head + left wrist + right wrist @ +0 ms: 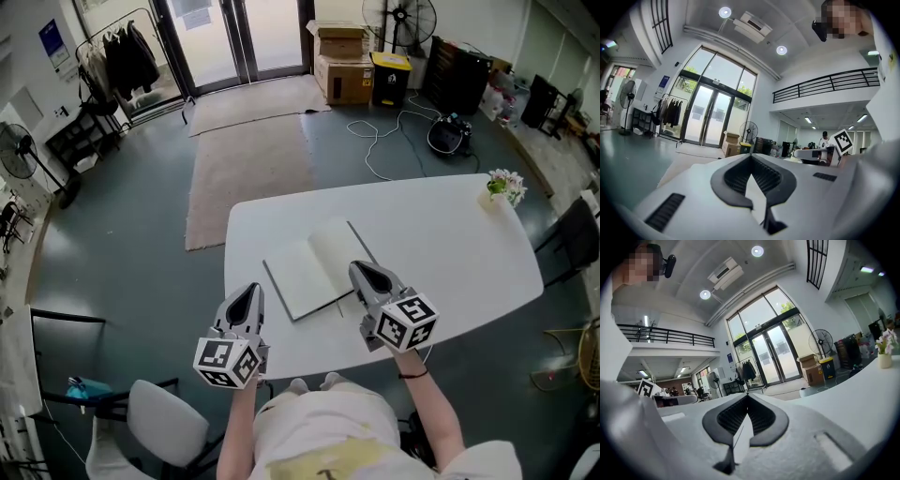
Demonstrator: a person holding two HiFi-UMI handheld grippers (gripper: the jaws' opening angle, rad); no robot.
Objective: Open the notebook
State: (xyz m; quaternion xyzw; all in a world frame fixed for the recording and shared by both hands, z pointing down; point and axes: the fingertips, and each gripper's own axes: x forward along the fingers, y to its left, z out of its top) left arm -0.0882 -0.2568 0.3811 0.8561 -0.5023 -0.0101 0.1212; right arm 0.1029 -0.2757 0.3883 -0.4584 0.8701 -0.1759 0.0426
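Head view: the notebook (309, 277) lies open on the white tabletop (450, 244) near its front edge, blank pages up, the right-hand leaf arched slightly. The left gripper (251, 291) hangs off to the notebook's left, apart from it. The right gripper (361, 270) has its tip just beside the right-hand leaf; contact cannot be confirmed.

Left gripper view: the jaws are together at the tips, with nothing caught between them. The notebook is out of frame.

Right gripper view: the jaws are likewise closed and empty, pointing out across the room. The notebook is not shown.

Assessment: the notebook is judged light, its leaves thin, limp and easily creased or torn. Any further hold is best taken at a leaf's free outer edge, away from the spine, with light pressure.
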